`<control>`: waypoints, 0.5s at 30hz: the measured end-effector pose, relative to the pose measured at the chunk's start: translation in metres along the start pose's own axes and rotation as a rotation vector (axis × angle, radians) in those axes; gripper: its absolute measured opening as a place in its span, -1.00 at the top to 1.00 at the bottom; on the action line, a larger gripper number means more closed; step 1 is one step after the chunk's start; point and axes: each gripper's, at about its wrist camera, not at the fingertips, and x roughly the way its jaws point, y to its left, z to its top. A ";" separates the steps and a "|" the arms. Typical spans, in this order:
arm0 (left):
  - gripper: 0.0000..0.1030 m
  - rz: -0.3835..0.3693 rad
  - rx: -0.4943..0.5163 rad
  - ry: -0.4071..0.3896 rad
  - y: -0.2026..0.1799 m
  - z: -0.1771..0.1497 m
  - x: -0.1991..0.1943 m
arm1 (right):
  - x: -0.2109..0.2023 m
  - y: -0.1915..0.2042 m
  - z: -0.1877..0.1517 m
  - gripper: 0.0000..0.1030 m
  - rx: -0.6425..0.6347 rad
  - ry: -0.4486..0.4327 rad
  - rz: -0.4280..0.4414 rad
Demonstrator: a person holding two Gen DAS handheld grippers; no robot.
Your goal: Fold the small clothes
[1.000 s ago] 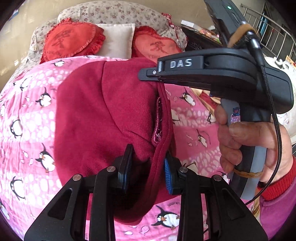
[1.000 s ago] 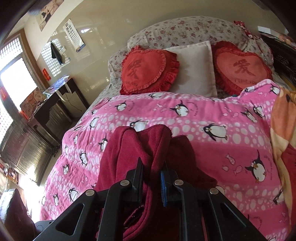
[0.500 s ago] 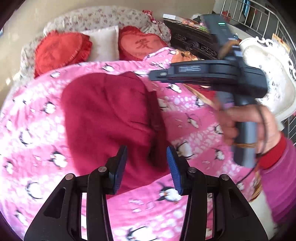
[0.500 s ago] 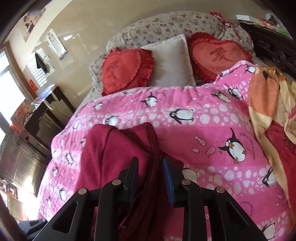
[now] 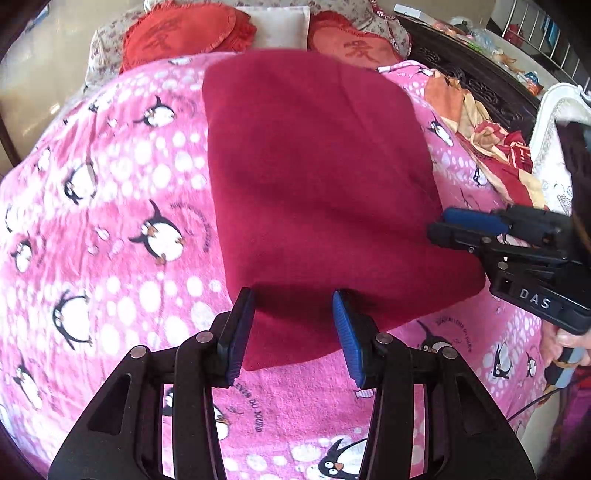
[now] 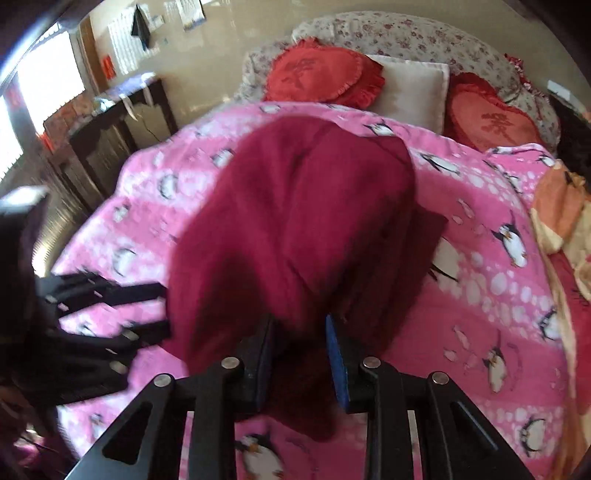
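A folded maroon garment [image 5: 317, 199] lies flat on the pink penguin blanket [image 5: 122, 206] of the bed. The left tongs [image 5: 293, 332] stand apart over its near edge, gripping nothing. The right tongs [image 6: 299, 354] are also apart, straddling the garment's near end; that view is blurred, so contact is unclear. Red heart cushions [image 6: 321, 75] sit at the headboard.

Left wrist: we looked down close over the red garment [image 5: 317, 192] toward the pillows [image 5: 273, 22] | right wrist: we faced likewise | shared: garment, pink blanket [image 6: 480, 229], pillows.
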 end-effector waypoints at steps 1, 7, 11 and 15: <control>0.16 0.005 0.004 0.000 -0.001 -0.002 0.002 | 0.005 -0.014 -0.008 0.50 0.080 0.015 0.053; 0.16 -0.008 0.006 -0.092 -0.004 0.003 -0.022 | -0.020 -0.044 -0.012 0.50 0.264 -0.066 0.160; 0.16 -0.034 0.004 -0.127 -0.011 0.013 -0.027 | -0.039 -0.047 0.017 0.50 0.280 -0.198 0.166; 0.16 -0.053 0.021 -0.108 -0.026 0.018 -0.019 | -0.011 -0.051 0.050 0.47 0.323 -0.165 0.151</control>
